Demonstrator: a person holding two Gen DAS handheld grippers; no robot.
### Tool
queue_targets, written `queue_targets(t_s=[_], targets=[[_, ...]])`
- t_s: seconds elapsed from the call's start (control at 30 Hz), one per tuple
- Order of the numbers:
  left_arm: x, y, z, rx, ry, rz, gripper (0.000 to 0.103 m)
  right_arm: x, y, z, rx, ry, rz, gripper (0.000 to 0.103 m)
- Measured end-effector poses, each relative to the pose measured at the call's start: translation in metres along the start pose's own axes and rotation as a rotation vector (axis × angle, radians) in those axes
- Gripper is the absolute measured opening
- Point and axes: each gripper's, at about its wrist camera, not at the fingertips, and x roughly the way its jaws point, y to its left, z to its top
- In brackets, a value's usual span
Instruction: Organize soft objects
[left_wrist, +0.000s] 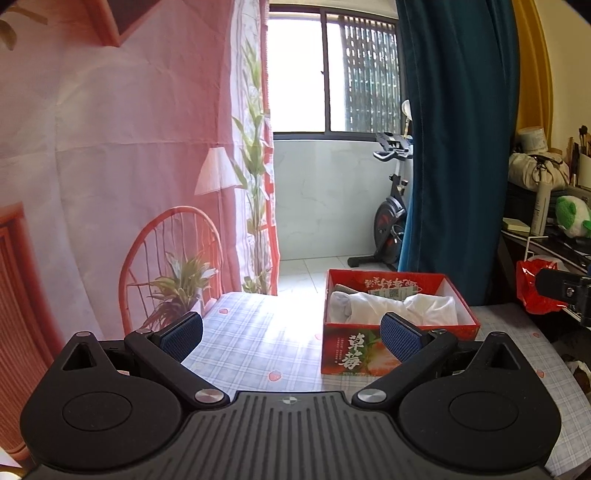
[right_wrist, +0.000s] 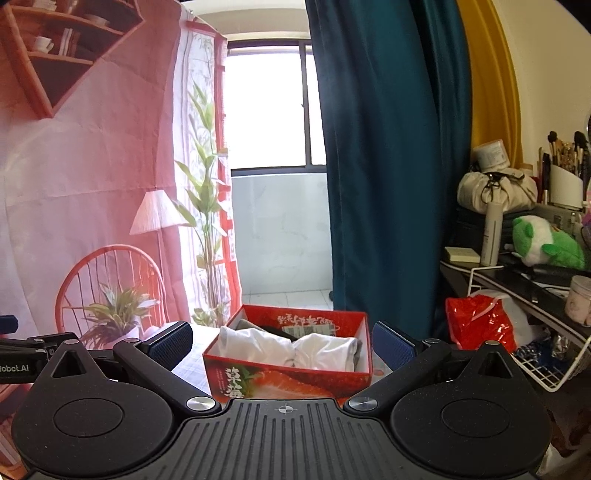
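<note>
Nearest in each wrist view are the jaws themselves; the left gripper (left_wrist: 291, 338) stands spread wide with nothing between its blue pads, and the right gripper (right_wrist: 282, 345) is equally wide apart and holds nothing. Just beyond them, on the checked tabletop (left_wrist: 258, 332), sits one red strawberry box (right_wrist: 288, 380); it lies ahead and to the right of the left gripper, and almost straight ahead of the right one. Inside it lie the soft things: white cloths (right_wrist: 288, 349), seemingly two bundles side by side, with a grey piece (right_wrist: 247, 325) behind them, though the exact count is hard to tell. No loose cloth shows on the tabletop, so the task looks at or near its finish, or between picks; a next move would call for finding another soft item and closing on it. Farther off, one green plush toy (right_wrist: 546, 242) rests on the cluttered shelf (right_wrist: 517, 273) at right; one red bag (right_wrist: 480, 321) hangs below.
</note>
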Motion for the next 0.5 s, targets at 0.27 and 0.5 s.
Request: queue_targets(t_s=[0.27, 0.5], targets=[[-0.014, 0.003, 0.008, -0.006, -0.057, 0.026, 0.103, -0.01, 0.0, 0.003, 0.017, -0.02, 0.009, 0.103], [-0.024, 0.003, 0.011, -0.006, -0.088, 0.029, 0.103, -0.016, 0.0, 0.003, 0.017, -0.043, 0.011, 0.103]])
